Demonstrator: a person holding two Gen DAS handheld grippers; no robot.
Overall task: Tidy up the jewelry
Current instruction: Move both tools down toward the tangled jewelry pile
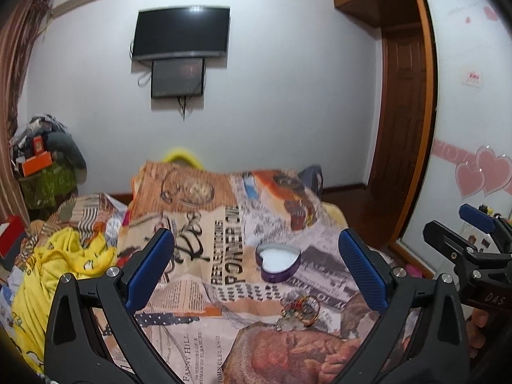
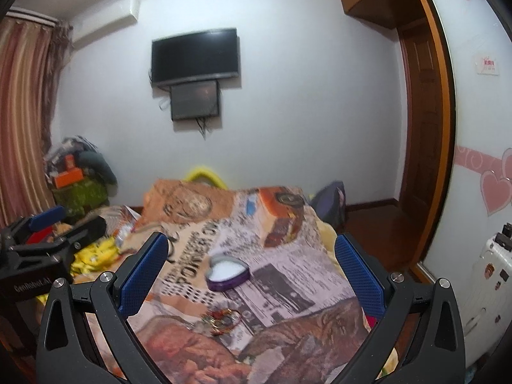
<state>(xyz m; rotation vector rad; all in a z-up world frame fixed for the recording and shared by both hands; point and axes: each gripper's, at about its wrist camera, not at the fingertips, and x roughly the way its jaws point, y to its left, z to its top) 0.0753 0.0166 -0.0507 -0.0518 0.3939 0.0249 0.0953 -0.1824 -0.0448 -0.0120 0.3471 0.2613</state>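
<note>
A purple heart-shaped box [image 1: 277, 263] with a white inside lies open on the patterned bedspread [image 1: 198, 326]; it also shows in the right wrist view [image 2: 228, 273]. A small heap of jewelry [image 1: 301, 312], with a gold ring and red beads, lies in front of it on the bedspread, also in the right wrist view [image 2: 221, 319]. My left gripper [image 1: 256, 272] is open and empty, held above the bed short of the jewelry. My right gripper [image 2: 251, 273] is open and empty too. Each gripper shows at the edge of the other's view.
Yellow clothing [image 1: 60, 265] lies on the bed's left side. A wall TV [image 1: 181, 33] hangs on the far wall. A pile of things [image 1: 44, 166] stands in the left corner. A wardrobe door [image 1: 476, 112] with pink hearts is on the right.
</note>
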